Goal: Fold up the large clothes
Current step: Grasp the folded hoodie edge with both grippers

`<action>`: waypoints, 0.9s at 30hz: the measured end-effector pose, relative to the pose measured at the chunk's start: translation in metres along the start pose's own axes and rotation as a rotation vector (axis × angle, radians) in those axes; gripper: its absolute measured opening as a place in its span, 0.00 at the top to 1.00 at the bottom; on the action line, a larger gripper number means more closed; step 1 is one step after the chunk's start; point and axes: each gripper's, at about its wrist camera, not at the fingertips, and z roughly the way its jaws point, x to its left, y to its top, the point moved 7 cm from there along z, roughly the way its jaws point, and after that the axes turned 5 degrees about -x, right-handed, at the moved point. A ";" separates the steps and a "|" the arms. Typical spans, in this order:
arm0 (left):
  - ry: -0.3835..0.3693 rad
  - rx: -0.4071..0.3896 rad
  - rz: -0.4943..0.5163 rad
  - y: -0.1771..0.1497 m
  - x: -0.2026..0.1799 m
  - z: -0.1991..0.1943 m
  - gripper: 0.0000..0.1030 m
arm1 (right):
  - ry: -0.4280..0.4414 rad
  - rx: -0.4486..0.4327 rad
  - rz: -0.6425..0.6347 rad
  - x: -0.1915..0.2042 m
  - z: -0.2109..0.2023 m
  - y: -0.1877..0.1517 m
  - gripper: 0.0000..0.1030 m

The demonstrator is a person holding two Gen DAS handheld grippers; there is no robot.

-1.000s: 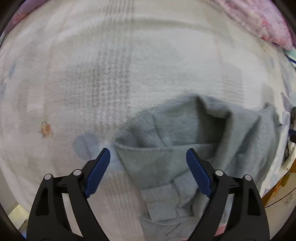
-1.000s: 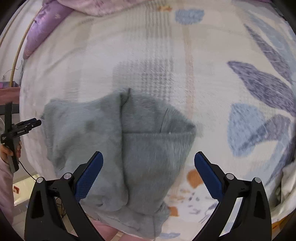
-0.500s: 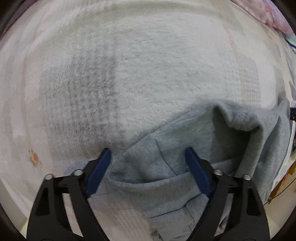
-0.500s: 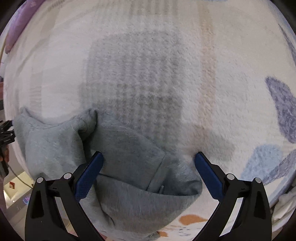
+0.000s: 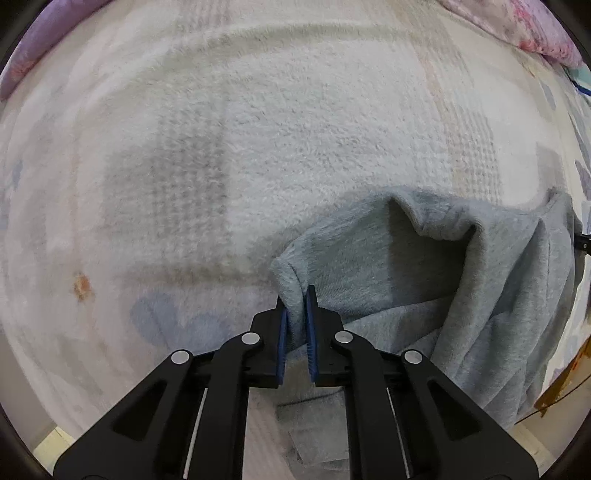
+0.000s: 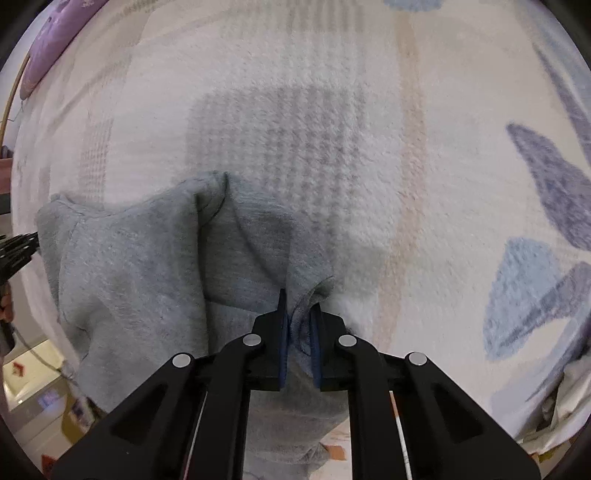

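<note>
A grey fleece garment (image 5: pixel 424 280) lies crumpled on a pale patterned blanket (image 5: pixel 258 147). My left gripper (image 5: pixel 296 295) points straight down, its jaws closing with the blue pads pressed on the garment's left corner. In the right wrist view the same grey garment (image 6: pixel 140 266) spreads to the left. There my right gripper (image 6: pixel 298 300) is closing too, pinching a bunched fold at the garment's right corner. The cloth between both pairs of pads is squeezed into a thin ridge.
The blanket (image 6: pixel 369 147) covers the bed, with blue leaf prints (image 6: pixel 546 177) to the right. A pink-purple pillow (image 5: pixel 524 26) lies at the far right edge, a purple pillow (image 6: pixel 55 40) at the far left. The bed's near edge and the floor (image 6: pixel 33 373) show at lower left.
Both grippers went from wide open to closed on the grey garment's two near corners. Both dropped closer to the cloth, and the fabric bunched up between the pads.
</note>
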 end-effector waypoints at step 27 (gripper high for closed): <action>0.070 -0.199 0.040 -0.087 -0.012 -0.135 0.92 | -0.055 -0.270 0.161 0.034 -0.149 -0.102 0.92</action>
